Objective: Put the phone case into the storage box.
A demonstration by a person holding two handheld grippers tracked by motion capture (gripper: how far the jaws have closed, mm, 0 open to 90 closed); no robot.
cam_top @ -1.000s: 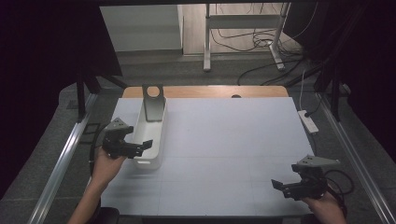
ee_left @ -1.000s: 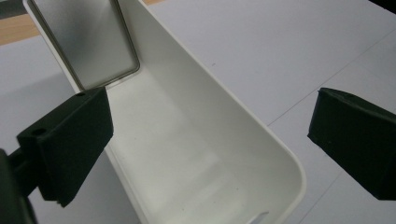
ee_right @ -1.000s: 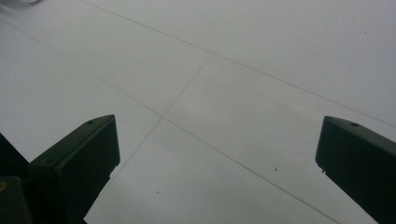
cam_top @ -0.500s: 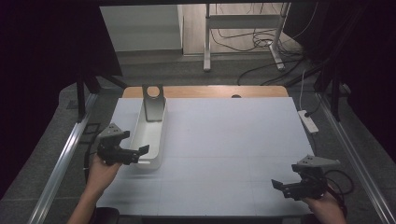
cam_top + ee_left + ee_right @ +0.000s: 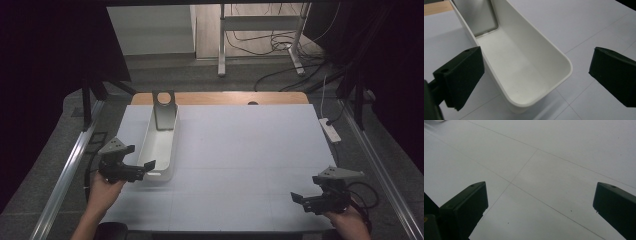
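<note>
White bin (image 5: 159, 145): a long, narrow open-topped tub of plain white plastic with rounded corners, lying lengthwise on the left part of the table (image 5: 240, 150), its far end near the wooden back edge
High view, metal plate (image 5: 164, 109): a grey plate with a round hole near its top, leaning upright in the bin's far end
High view, left gripper (image 5: 145, 167): held low in the person's left hand (image 5: 102, 187) at the bin's near end, jaws spread and pointing across that end
High view, right gripper (image 5: 300, 199): held in the right hand (image 5: 345, 222) at the near right corner of the table, well apart from the bin, jaws spread and pointing left
Left gripper view, white bin (image 5: 524, 65): the inside is smooth; the rounded near end sits between the two black jaws, which stand wide on either side without touching it
Left gripper view, metal plate (image 5: 480, 16): its lower part rests against the far wall
Right gripper view, table (image 5: 544, 165): pale surface with thin seam lines crossing between the wide-set jaws, nothing pinched
</note>
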